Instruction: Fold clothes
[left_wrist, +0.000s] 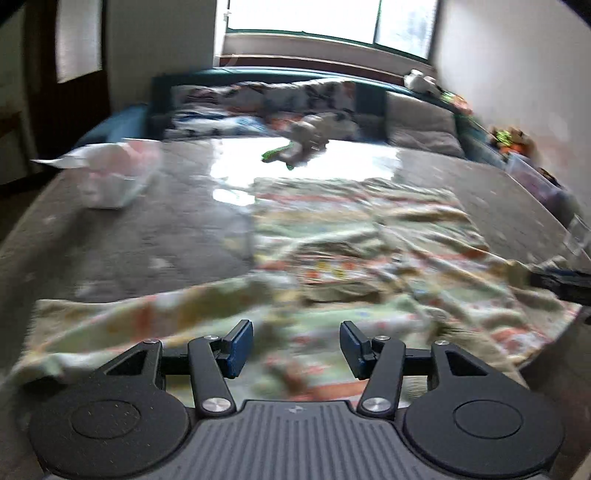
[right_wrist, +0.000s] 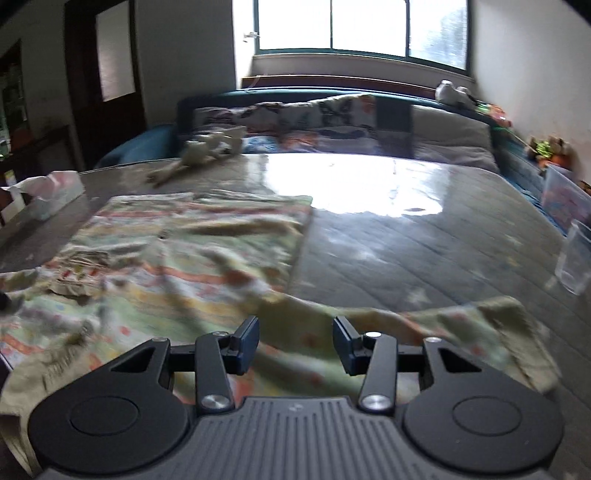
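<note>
Tissue box holds tissues; clear cup looks empty; both tongs gape over the garment.

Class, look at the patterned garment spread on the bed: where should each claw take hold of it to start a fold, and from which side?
Probably the two sleeve-like flaps at the near edge. The patterned garment lies flat, one flap reaching left, the other right. Both the left claw and right claw are open and empty above that edge, so come down from the near side, pinching each flap's end.
</note>
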